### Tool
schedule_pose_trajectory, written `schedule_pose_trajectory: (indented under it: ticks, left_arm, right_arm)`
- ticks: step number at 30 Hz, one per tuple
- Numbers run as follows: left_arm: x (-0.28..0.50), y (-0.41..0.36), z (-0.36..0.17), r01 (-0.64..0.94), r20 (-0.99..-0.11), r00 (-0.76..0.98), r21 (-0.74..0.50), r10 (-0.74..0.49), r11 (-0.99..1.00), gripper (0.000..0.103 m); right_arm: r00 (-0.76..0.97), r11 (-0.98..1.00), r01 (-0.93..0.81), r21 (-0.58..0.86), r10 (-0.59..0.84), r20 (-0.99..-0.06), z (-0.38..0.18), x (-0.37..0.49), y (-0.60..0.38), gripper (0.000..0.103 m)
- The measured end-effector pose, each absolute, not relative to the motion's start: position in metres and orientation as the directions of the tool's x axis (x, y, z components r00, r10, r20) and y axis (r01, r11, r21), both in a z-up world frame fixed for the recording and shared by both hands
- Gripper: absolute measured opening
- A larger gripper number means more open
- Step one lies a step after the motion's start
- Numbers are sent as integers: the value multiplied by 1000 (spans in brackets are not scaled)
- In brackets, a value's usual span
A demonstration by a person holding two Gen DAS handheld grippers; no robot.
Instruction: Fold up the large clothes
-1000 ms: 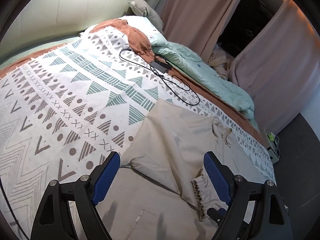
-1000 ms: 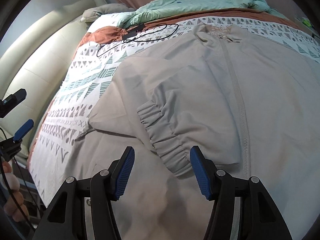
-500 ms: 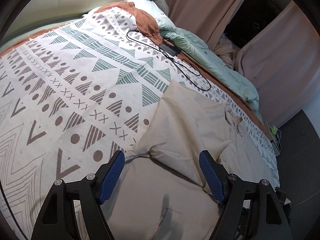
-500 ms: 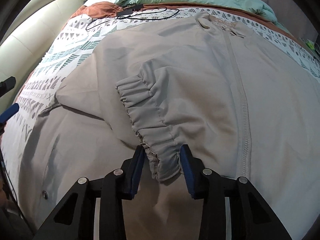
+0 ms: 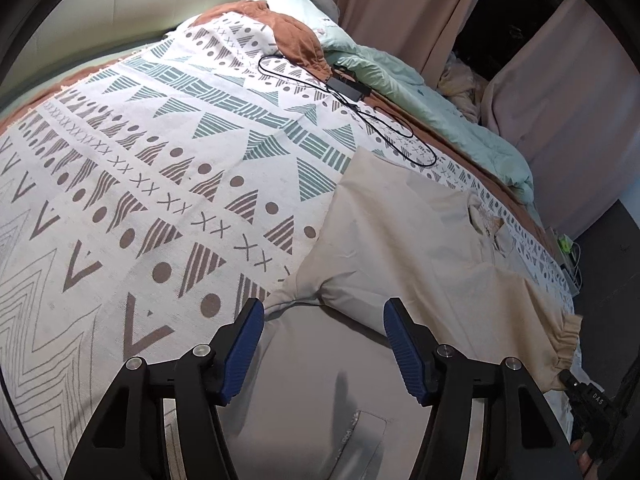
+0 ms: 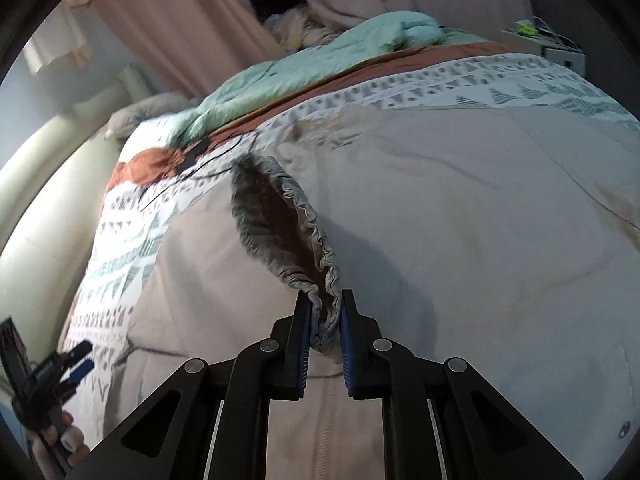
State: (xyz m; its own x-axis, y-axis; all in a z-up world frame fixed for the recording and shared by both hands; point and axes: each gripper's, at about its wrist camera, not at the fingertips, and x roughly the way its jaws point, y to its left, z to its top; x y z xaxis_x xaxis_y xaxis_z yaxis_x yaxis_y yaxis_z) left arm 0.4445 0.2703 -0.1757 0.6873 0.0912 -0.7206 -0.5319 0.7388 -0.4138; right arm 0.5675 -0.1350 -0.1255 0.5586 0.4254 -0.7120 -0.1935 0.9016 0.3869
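Observation:
A large beige zip jacket (image 5: 400,248) lies spread on the bed, one sleeve folded across its front. My left gripper (image 5: 323,306) hovers low over the pinched fold of that sleeve (image 5: 304,296) at the jacket's left edge. Its jaws are closing with the fold between them, and the blue pads do not touch the cloth. My right gripper (image 6: 325,298) is closing tight on the gathered elastic sleeve cuff (image 6: 288,220) and holds it raised off the jacket body (image 6: 480,220). The left wrist view shows that cuff (image 5: 564,344) lifted at the far right.
A patterned white bedspread (image 5: 140,200) covers the bed left of the jacket. A black charger with looped cable (image 5: 348,88) lies beyond the jacket, beside a mint duvet (image 5: 440,112). Pink curtains (image 5: 560,100) hang behind, and a power strip (image 5: 564,248) sits off the bed's far edge.
The right gripper closed on the cuff and carried it up and sideways off the jacket front. The left gripper sank toward the sleeve fold and its jaws narrowed.

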Motion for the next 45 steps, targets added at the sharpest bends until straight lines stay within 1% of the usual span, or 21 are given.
schedule_pose_trajectory:
  ticks: [1, 3, 4, 5, 8, 11, 12, 14, 16, 18, 19, 21, 22, 23, 26, 33, 39, 42, 43, 44, 45]
  left_arm:
    - [445, 270, -176, -530, -721, 688, -417, 87, 738, 64]
    - [448, 269, -178, -530, -725, 684, -416, 83, 739, 64]
    - [448, 268, -178, -529, -726, 683, -416, 80, 739, 64]
    - [449, 268, -179, -529, -725, 684, -420, 78, 738, 64]
    - [449, 267, -179, -529, -722, 688, -427, 76, 733, 64]
    - [451, 264, -179, -521, -723, 687, -424, 69, 741, 63]
    - [453, 263, -179, -516, -724, 686, -422, 65, 746, 56]
    - [456, 259, -180, -511, -731, 680, -417, 58, 751, 49]
    - [460, 257, -182, -501, -733, 679, -422, 40, 756, 45]
    - [465, 254, -186, -489, -741, 671, -418, 24, 766, 38]
    - [467, 253, -188, -486, -746, 666, -413, 21, 770, 37]
    - [472, 253, -194, -485, -755, 656, -407, 14, 774, 37]
    - [474, 255, -197, -489, -761, 649, -405, 11, 772, 37]
    - [475, 257, -200, -495, -768, 641, -405, 7, 769, 37]
    - [482, 263, -212, -509, -790, 614, -406, -11, 759, 36]
    - [489, 269, -229, -562, -831, 555, -361, 16, 744, 36]
    - [489, 275, -229, -596, -833, 551, -355, 46, 720, 36]
    - [489, 273, -221, -606, -830, 555, -359, 54, 710, 37]
    - [489, 271, -216, -600, -825, 563, -360, 58, 715, 37]
    - [489, 267, -212, -594, -820, 570, -361, 59, 719, 40]
    - [488, 264, -207, -586, -812, 581, -367, 59, 722, 47]
  right_arm:
    - [570, 906, -135, 401, 402, -717, -128, 572, -149, 17]
    - [566, 894, -33, 447, 385, -729, -137, 580, -176, 30]
    - [554, 886, 8, 463, 382, -740, -143, 582, -188, 41]
    - [544, 879, 34, 476, 383, -746, -148, 584, -197, 46]
    - [516, 845, 76, 530, 421, -746, -160, 584, -213, 46]
    - [479, 795, 75, 602, 501, -721, -171, 582, -215, 46]
    - [469, 781, 64, 622, 526, -709, -174, 581, -212, 46]
    - [432, 753, 46, 656, 578, -693, -182, 583, -203, 46]
    - [390, 731, 43, 681, 615, -685, -191, 586, -193, 46]
    - [354, 735, 48, 676, 621, -700, -202, 591, -183, 46]
    - [349, 739, 46, 672, 619, -704, -206, 593, -179, 46]
    - [373, 756, 48, 653, 593, -714, -213, 599, -175, 26]
    - [373, 763, 62, 643, 580, -724, -216, 603, -175, 19]
    - [382, 754, 73, 653, 583, -717, -221, 607, -175, 16]
    - [404, 751, 85, 655, 575, -712, -225, 614, -177, 14]
    - [427, 788, 60, 613, 534, -729, -219, 634, -173, 14]
    - [425, 799, 39, 601, 531, -733, -218, 641, -175, 14]
    - [415, 793, 36, 608, 542, -731, -218, 641, -177, 17]
    - [411, 785, 42, 618, 551, -727, -217, 639, -179, 24]
    - [415, 774, 46, 632, 561, -717, -214, 637, -182, 36]
    - [423, 770, 44, 636, 562, -710, -211, 635, -185, 43]
